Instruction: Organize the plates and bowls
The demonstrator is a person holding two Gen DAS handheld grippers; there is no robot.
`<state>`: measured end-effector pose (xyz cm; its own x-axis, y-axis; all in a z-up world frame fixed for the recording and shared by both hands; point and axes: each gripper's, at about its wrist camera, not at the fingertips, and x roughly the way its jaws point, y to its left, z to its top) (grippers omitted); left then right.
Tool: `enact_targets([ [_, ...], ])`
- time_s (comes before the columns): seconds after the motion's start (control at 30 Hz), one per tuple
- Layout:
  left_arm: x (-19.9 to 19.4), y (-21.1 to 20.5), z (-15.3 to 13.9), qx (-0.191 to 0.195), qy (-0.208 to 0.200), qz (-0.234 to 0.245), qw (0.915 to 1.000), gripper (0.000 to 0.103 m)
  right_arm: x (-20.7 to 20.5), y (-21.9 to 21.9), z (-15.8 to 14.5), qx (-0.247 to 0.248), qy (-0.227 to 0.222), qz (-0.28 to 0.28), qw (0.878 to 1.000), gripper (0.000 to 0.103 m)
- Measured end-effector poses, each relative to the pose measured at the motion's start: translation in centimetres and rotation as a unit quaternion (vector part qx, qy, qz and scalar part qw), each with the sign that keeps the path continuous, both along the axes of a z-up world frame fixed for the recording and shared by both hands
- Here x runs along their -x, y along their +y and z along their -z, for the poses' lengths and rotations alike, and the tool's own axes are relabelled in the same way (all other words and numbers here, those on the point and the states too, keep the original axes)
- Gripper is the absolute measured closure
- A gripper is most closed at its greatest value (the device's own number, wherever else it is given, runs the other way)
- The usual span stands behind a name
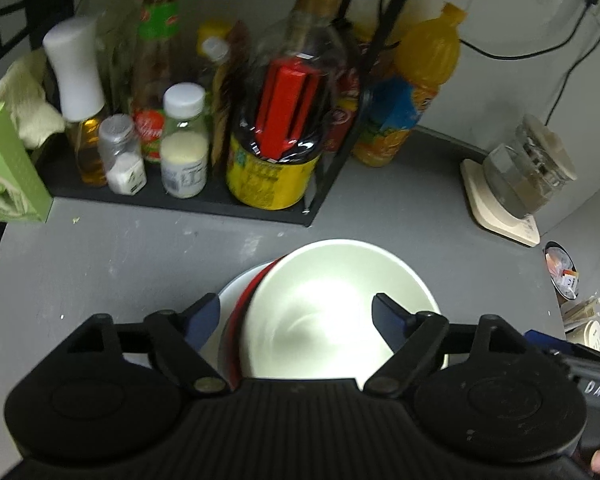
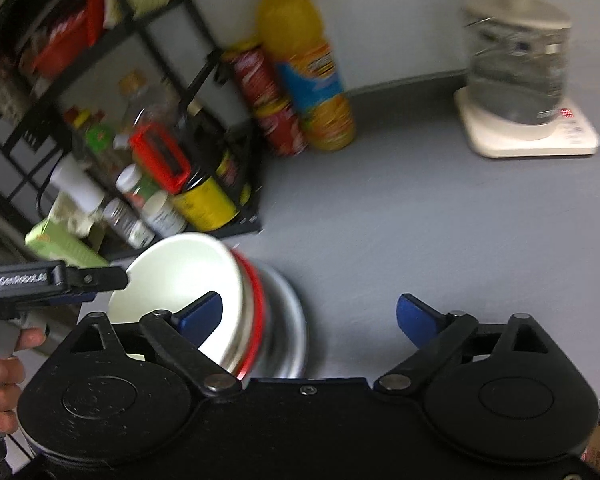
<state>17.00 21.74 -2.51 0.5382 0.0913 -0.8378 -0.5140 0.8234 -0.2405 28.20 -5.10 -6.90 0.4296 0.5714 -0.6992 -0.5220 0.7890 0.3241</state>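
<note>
A white bowl [image 1: 332, 304] with a red band sits tilted in a stack on a white plate [image 1: 236, 292] on the grey counter. My left gripper [image 1: 296, 316] is open, its blue fingers either side of the bowl just above it. In the right wrist view the same bowl [image 2: 180, 280] leans on the red-rimmed bowl [image 2: 256, 312] and plates [image 2: 288, 328]. My right gripper [image 2: 310, 316] is open and empty, right of the stack. The left gripper's finger [image 2: 96, 278] reaches the bowl rim from the left.
A black rack [image 1: 188, 200] with sauce bottles, jars and a big soy bottle [image 1: 280, 120] stands behind the stack. An orange juice bottle [image 1: 412, 88] and red cans stand beside it. A glass kettle on a cream base [image 1: 520, 180] is at the right. A green box [image 1: 8, 168] is at left.
</note>
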Motion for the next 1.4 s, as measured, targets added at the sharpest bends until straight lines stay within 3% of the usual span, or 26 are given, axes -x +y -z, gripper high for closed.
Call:
enact_targets([
  [0.2,-0.5,-1.9,-1.5,-0.013,-0.018,0.013,0.9997,0.013,0.0,-5.5,-1.2,-0.01,-0.024,0.053,0.998,0.0],
  [0.67,0.5,-9.5,-4.6,-0.033,-0.039,0.044,0.9977,0.009,3.1,-15.4,-3.4,-0.007,-0.063,0.138,0.988,0.0],
  [1.07,5.4,-14.0,-6.2,-0.045,-0.051,0.053,0.9962,0.004,8.5,-18.4,-5.2,-0.002,-0.1,0.152,0.983,0.0],
  [1.4,11.6,-15.9,-6.4,-0.056,-0.062,0.06,0.9947,0.001,14.4,-18.4,-5.1,0.012,-0.118,0.153,0.981,0.0],
])
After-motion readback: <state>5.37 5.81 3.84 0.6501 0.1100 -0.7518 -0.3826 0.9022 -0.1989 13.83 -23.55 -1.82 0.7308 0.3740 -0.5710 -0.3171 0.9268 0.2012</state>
